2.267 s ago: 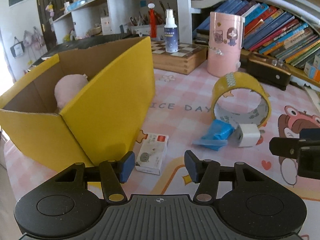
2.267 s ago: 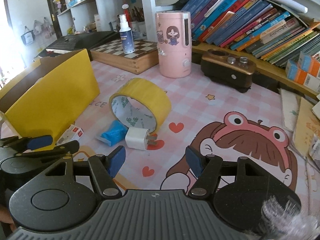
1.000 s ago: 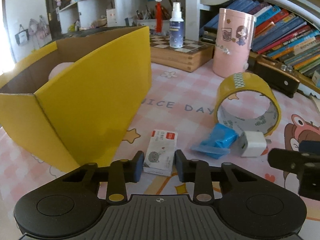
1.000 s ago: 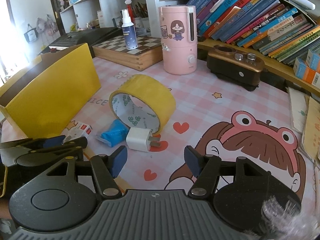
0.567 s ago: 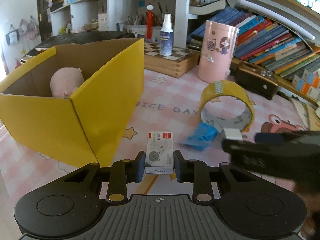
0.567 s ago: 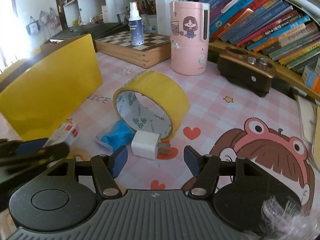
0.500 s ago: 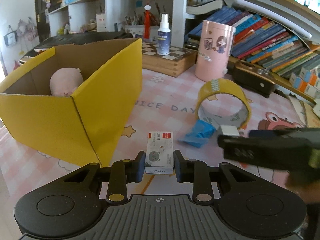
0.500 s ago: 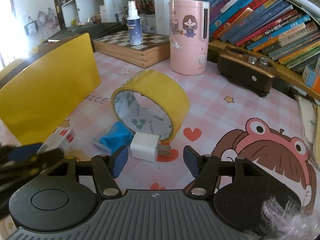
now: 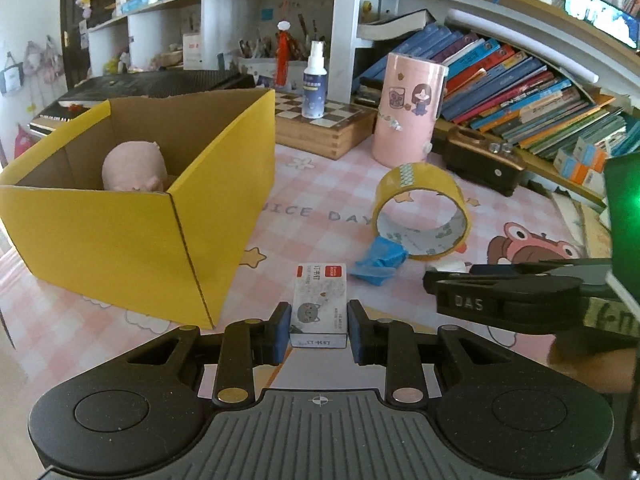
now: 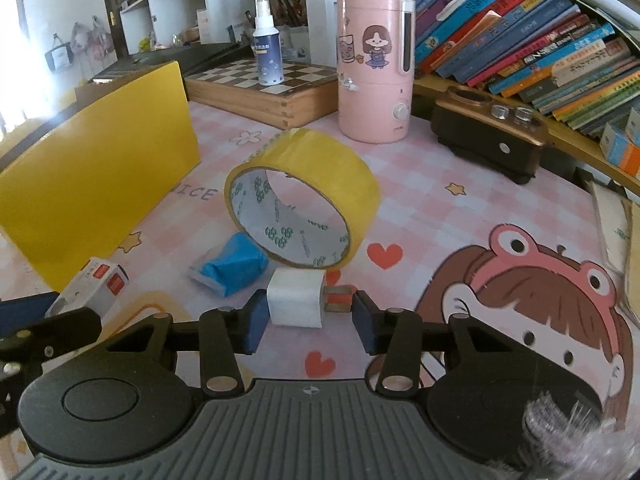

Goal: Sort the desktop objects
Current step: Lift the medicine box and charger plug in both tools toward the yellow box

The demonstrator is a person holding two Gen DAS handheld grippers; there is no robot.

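Note:
My left gripper (image 9: 319, 332) is shut on a small white staple box (image 9: 320, 304) with a red label, held clear of the pink mat. Beside it on the left stands the open yellow cardboard box (image 9: 224, 200) with a pink plush toy (image 9: 134, 166) inside. My right gripper (image 10: 308, 322) is low over the mat and its jaws are closing around a white charger plug (image 10: 296, 300). The plug lies between the blue pads, prongs toward the right pad, and a firm press does not show. A yellow tape roll (image 10: 304, 200) and a blue packet (image 10: 230, 266) lie just beyond it.
A pink humidifier (image 10: 372, 68), a brown device (image 10: 488, 132) and a wooden chessboard box (image 10: 256, 88) with a spray bottle (image 10: 266, 52) line the back. Leaning books (image 10: 520, 36) fill the right rear. Papers (image 10: 616, 220) lie at the right edge.
The left gripper closed on the staple box and lifted it off the mat. The right gripper moved up to the charger plug and its jaws narrowed around it.

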